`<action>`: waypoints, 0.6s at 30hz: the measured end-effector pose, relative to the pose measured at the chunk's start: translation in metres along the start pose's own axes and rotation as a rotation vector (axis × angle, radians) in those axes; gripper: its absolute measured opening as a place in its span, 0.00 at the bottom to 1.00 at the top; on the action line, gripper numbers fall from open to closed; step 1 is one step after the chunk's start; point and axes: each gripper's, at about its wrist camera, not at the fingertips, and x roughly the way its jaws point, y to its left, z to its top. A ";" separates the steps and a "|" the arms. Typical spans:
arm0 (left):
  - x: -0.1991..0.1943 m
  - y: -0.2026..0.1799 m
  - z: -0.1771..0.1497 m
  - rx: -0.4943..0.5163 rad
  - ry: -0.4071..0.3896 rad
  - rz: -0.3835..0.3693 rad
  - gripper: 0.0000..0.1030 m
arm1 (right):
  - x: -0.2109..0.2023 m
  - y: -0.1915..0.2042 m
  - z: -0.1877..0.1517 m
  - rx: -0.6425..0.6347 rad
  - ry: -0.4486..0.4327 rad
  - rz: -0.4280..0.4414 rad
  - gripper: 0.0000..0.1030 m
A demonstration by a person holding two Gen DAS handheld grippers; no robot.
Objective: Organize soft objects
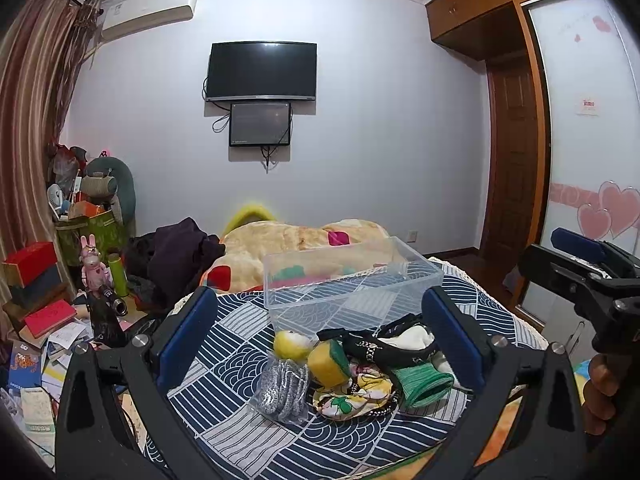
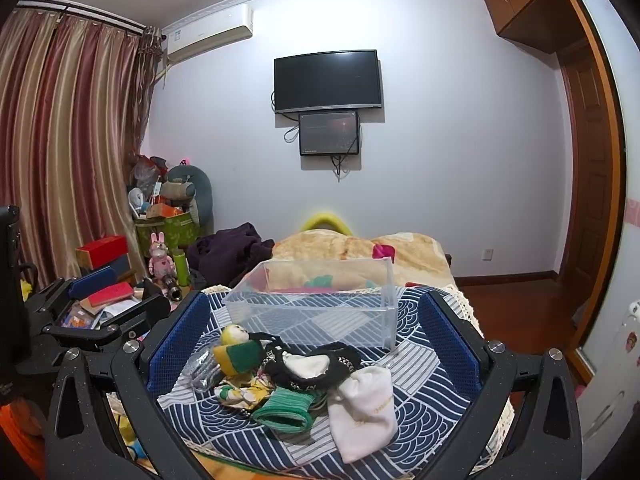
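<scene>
A pile of soft things lies on the blue patterned bedspread (image 1: 240, 360): a yellow plush ball (image 1: 290, 344), a yellow-green sponge (image 1: 329, 362), a bagged grey knit (image 1: 282, 392), a green knit cuff (image 1: 422, 385), a black strap (image 1: 380, 346) and floral cloth (image 1: 352, 396). In the right wrist view a white pouch (image 2: 362, 408) lies nearest. An empty clear plastic box (image 1: 348, 280) stands behind the pile, also seen in the right wrist view (image 2: 320, 300). My left gripper (image 1: 320, 340) is open above the pile. My right gripper (image 2: 316, 344) is open, also above the pile.
A rumpled beige blanket (image 1: 296, 240) and dark clothes (image 1: 176, 256) lie beyond the box. Books, boxes and toys clutter the floor at the left (image 1: 44, 312). A wardrobe (image 1: 580, 160) stands at the right. The right gripper shows at the left wrist view's right edge (image 1: 580, 272).
</scene>
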 end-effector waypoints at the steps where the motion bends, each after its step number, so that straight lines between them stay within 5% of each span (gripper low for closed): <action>1: 0.000 0.000 0.000 0.000 0.000 -0.001 1.00 | 0.000 0.001 0.000 -0.001 0.000 0.000 1.00; 18: -0.003 -0.005 0.002 0.015 -0.012 -0.013 1.00 | 0.001 0.000 -0.001 0.004 0.006 0.014 1.00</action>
